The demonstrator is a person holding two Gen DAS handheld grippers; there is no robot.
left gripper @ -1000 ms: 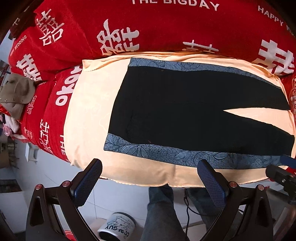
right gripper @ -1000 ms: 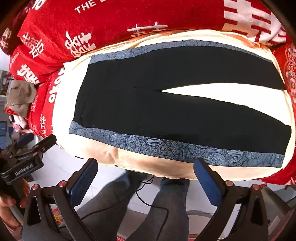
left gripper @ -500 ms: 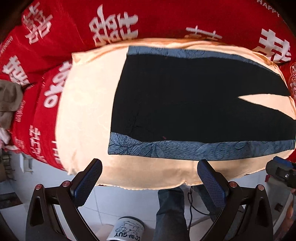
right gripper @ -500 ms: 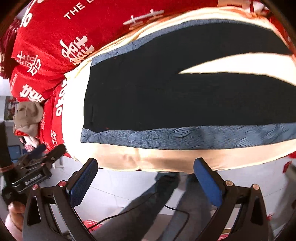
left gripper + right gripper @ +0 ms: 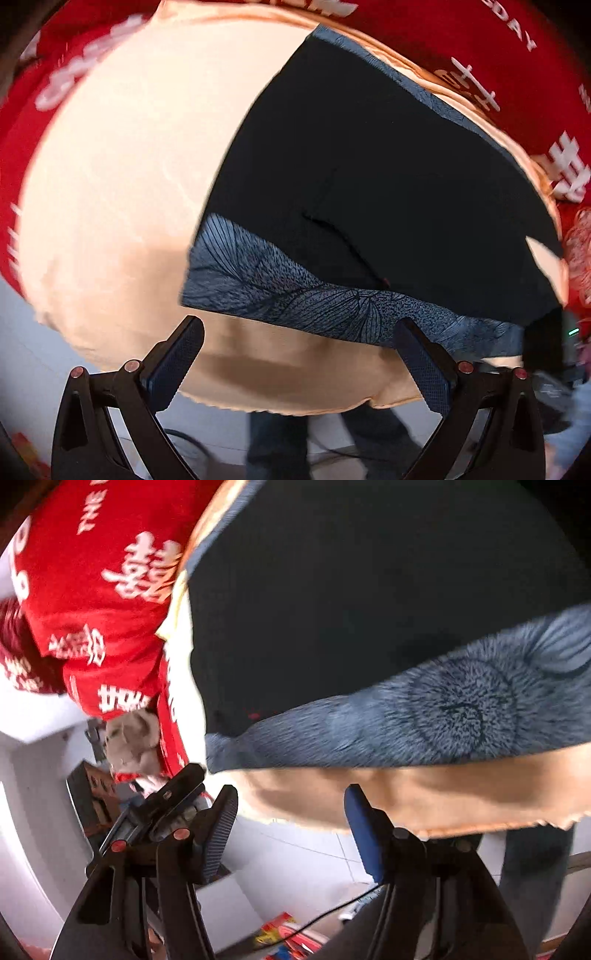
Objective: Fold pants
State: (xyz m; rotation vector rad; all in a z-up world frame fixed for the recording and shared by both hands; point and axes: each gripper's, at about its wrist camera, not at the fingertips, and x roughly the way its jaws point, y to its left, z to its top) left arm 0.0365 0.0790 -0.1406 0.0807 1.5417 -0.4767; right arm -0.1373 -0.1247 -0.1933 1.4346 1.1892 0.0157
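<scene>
A red cloth [image 5: 517, 92] printed with white characters and lettering covers the surface, and a peach-coloured cloth [image 5: 110, 166] lies spread on top of it, its frayed near edge hanging over the front. The black pants [image 5: 388, 166] lie flat on the peach cloth, waistband end toward the left, with a blue leaf-patterned side stripe [image 5: 295, 295] running along the edge nearest the cameras. A sliver of peach cloth shows between the two legs at far right in the left wrist view. The left gripper [image 5: 299, 363] hangs just short of the stripe, fingers wide apart and holding nothing. The right gripper [image 5: 291, 830] sits before the hanging edge of the peach cloth [image 5: 443, 797], below the stripe [image 5: 424, 720], fingers apart and empty. A beige cap [image 5: 131, 738] lies at the left end of the red cloth [image 5: 92, 590].
</scene>
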